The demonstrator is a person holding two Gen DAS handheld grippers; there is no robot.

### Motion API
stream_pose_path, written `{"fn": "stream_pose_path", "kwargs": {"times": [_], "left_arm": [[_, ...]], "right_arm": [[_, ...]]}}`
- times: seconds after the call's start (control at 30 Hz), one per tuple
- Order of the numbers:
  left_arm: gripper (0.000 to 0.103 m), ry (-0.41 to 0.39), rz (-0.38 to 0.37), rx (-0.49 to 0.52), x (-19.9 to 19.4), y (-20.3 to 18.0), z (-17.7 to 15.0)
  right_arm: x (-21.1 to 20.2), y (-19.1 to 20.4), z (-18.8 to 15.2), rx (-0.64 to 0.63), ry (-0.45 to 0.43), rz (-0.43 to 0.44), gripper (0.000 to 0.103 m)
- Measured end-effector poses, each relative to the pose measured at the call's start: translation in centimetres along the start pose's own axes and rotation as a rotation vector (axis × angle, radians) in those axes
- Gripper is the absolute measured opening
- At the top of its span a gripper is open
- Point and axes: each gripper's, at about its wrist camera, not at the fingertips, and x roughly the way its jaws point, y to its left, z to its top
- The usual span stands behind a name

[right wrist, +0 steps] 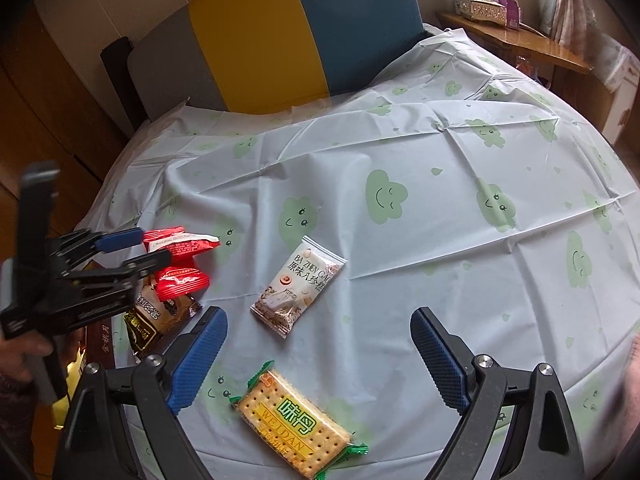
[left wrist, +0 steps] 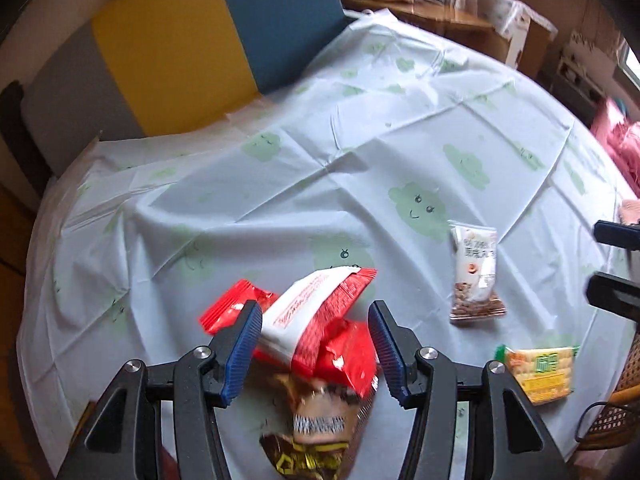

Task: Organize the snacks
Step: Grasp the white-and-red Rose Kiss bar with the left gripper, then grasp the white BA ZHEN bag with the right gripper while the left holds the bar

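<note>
My left gripper hangs over a pile of snacks at the table's near left and is shut on a tilted red-and-white packet. Under it lie red packets and a brown packet. The right wrist view shows that gripper from the side, with the packet sticking out of its fingers. My right gripper is open and holds nothing; it hovers just above a yellow cracker packet. A white nut-cake packet lies flat a little beyond it.
A pale tablecloth with green clouds covers the round table. A chair back in grey, yellow and blue stands at the far edge. A wooden side table carries a tissue box. A dark box lies by the pile.
</note>
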Motion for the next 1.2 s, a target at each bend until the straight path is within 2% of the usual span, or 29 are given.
{"fn": "stream_pose_path", "kwargs": {"times": [0.17,0.27,0.3,0.4,0.53,0.63,0.8,0.87,1.07,1.17,1.2], "left_arm": [[0.056,0.058,0.004,0.02,3.1,-0.1,0.8],[0.042,0.045,0.005,0.001,3.4,-0.4,0.7],[0.033,0.035,0.014,0.012,3.3,-0.9,0.6],[0.032,-0.023,0.03,0.024,1.9,-2.1,-0.2],[0.032,-0.102,-0.009,-0.028,-0.7,-3.2,-1.4],[0.032,-0.152,-0.026,-0.063,-3.2,-4.4,-3.5],[0.032,-0.183,-0.042,-0.109,-5.9,-6.8,-8.3],[0.032,-0.18,-0.035,-0.136,-6.1,-7.6,-10.3],[0.032,-0.132,0.066,-0.198,-5.1,-9.3,-15.9],[0.034,-0.107,0.059,-0.217,-4.2,-9.8,-17.8],[0.035,-0.133,0.069,-0.217,-4.1,-10.0,-18.3]], "right_arm": [[0.2,0.2,0.0,-0.006,0.01,0.011,0.094],[0.2,0.1,0.0,-0.004,0.007,0.008,0.094],[0.1,0.0,0.0,-0.002,0.005,0.006,0.094],[0.1,-0.2,0.1,0.007,0.003,0.0,0.094],[0.2,-0.6,0.1,0.015,0.004,-0.019,0.094],[0.3,-0.9,0.1,0.025,0.003,-0.035,0.094],[0.2,-1.4,0.0,0.038,-0.001,-0.059,0.094],[0.3,-1.5,0.0,0.039,-0.002,-0.07,0.094],[0.3,-1.8,-0.2,0.045,-0.001,-0.096,0.094],[0.3,-1.6,-0.2,0.038,0.001,-0.078,0.094],[0.4,-1.5,-0.3,0.031,0.006,-0.071,0.094]]}}
